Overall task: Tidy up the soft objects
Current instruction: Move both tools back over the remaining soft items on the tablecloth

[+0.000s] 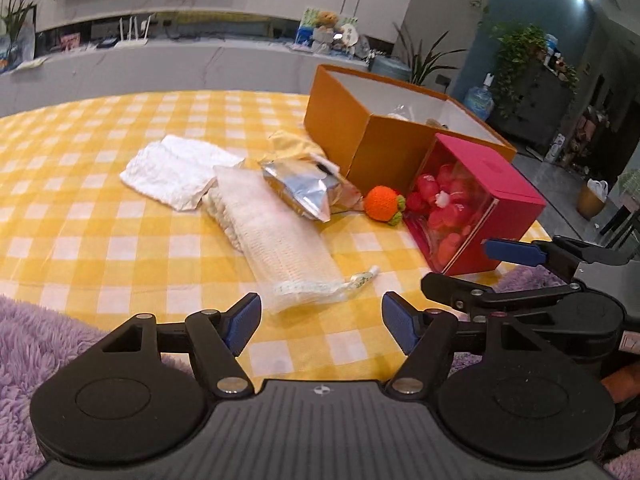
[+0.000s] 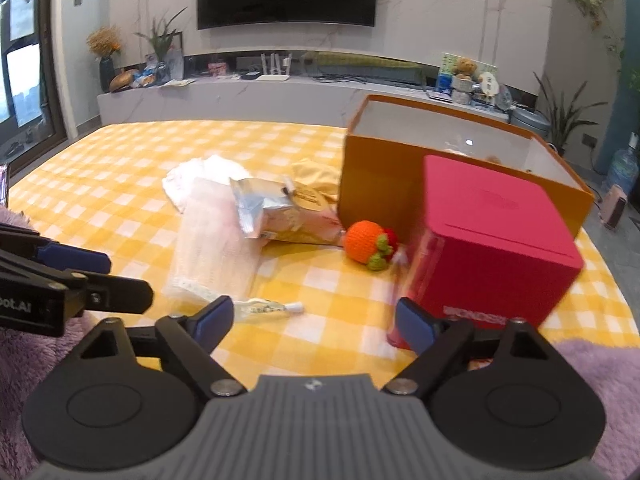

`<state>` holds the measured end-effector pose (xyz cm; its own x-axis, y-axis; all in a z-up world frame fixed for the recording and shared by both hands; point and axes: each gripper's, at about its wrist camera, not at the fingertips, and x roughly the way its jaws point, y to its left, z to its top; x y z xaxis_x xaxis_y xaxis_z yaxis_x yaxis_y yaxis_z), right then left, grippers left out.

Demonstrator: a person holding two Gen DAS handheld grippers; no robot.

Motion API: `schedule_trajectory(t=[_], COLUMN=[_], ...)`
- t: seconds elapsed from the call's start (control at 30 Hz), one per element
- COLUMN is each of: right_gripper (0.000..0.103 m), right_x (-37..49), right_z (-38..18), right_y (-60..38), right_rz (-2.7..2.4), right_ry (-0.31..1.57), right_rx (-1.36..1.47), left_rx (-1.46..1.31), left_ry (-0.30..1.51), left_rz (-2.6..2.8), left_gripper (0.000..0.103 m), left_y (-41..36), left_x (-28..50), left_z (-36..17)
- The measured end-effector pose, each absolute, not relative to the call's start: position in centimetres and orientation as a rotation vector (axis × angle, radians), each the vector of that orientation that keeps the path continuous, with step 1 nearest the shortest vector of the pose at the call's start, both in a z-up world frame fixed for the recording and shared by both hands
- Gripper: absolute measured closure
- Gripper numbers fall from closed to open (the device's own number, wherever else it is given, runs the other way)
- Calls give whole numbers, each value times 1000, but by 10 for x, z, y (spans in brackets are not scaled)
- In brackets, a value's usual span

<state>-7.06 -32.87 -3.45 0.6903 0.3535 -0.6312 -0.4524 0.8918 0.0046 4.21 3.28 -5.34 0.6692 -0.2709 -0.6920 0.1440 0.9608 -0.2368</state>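
Note:
Soft items lie on a yellow checked cloth point(image 1: 80, 216): a white folded towel point(image 1: 176, 172), a clear bag of white fabric point(image 1: 276, 240), a silver foil pouch point(image 1: 304, 190), a yellow cloth point(image 1: 292, 144) and an orange knitted fruit point(image 1: 382, 204). An open orange box point(image 1: 360, 136) stands behind, with a red box point(image 1: 480, 208) against it. My left gripper point(image 1: 320, 322) is open and empty, just short of the fabric bag. My right gripper point(image 2: 310, 322) is open and empty, near the red box point(image 2: 492, 248) and the knitted fruit point(image 2: 366, 246). It also shows in the left view point(image 1: 468, 268).
A small white tube point(image 2: 272, 308) lies by the bag's near end. Purple shaggy fabric point(image 1: 36, 344) covers the near edge on both sides. A TV wall and a low shelf with plants stand far behind.

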Motion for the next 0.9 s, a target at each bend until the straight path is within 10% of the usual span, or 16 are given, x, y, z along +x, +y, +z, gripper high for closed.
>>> schedule_trajectory(t=[0.5,0.9], right_gripper=[58,68], right_x=[-16,0], right_z=[-64,-87], right_y=[-277,-268], right_rz=[535,646], right_ry=[683,775], right_rx=[-333,-248], left_rx=[-239,-266], left_ry=[913,1003], left_rz=[-172,-198], left_gripper=[26,34], left_y=[42,31], left_x=[118,146], left_z=[-69,-94])
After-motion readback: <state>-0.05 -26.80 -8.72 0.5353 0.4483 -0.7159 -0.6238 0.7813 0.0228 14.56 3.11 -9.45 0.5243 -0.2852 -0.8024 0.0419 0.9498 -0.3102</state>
